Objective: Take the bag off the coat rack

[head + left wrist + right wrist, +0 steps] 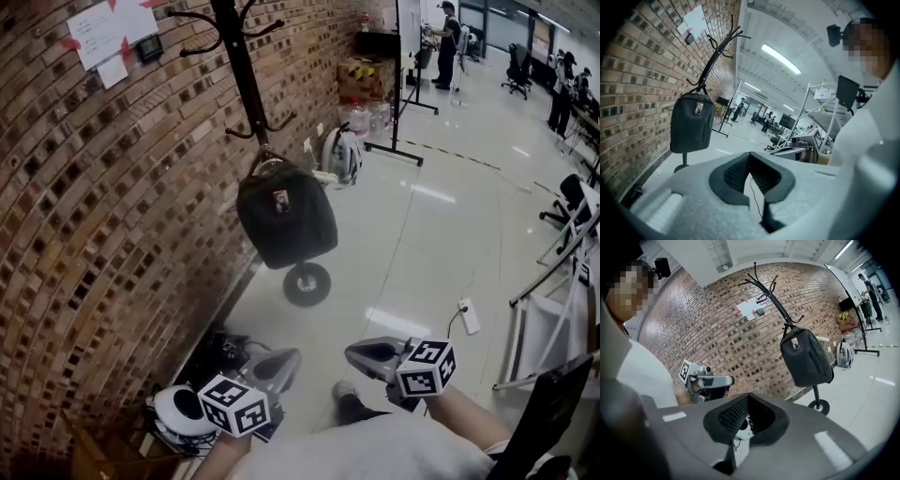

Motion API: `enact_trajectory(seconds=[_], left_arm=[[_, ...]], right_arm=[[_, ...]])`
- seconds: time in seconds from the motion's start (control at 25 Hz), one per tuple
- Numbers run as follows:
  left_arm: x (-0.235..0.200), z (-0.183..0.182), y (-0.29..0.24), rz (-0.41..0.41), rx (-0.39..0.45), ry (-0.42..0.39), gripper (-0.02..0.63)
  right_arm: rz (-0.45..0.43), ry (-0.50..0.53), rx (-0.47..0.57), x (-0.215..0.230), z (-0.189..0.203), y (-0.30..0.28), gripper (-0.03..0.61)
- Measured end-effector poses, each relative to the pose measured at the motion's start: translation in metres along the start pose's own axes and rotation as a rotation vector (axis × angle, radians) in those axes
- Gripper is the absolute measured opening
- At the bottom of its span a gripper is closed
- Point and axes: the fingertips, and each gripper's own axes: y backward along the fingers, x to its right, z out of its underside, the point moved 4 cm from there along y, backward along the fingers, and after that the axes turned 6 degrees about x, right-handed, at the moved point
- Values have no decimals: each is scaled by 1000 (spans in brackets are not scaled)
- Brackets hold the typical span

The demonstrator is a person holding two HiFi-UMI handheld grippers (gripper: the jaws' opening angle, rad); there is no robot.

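A black bag (286,217) hangs by its handle from a low hook of the black coat rack (246,75), which stands against the brick wall; the rack's round base (307,284) shows below the bag. Both grippers are held low and well short of the bag. My left gripper (284,364) is shut and empty, and my right gripper (356,353) is shut and empty. The bag (691,122) is far ahead at the left in the left gripper view, beyond the closed left gripper (750,174). It hangs at upper right (806,357) in the right gripper view, past the closed right gripper (746,414).
The brick wall (84,216) runs along the left, with cables and a white helmet-like object (183,410) at its foot. A grey backpack (339,155) lies behind the rack. A power strip (469,316) sits on the floor, metal frames (553,272) stand right, and people stand far off.
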Motion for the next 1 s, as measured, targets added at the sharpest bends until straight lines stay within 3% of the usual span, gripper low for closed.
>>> enact_trajectory(seconds=[0.16,0.32,0.48,0.76,1.0], left_arm=[[-33,-66,-51,8,35,-82,0],[-53,-111,-73,-26,87,-124,0],[-69,-126,-79,-47,119,-114,0],[-119,-139,-88,-65,104,-139,1],[-181,-168,-113,-9,84,-149,169]], right_arm=[[-8,83,6,57,-71,-15,-2],[-15,164,45,81,-129,-26,-2],[19,201,83,98,-153,-41,-2],[-23,196,48,124,-167,-78,0],[21,240,46,167,-208,-121,111]])
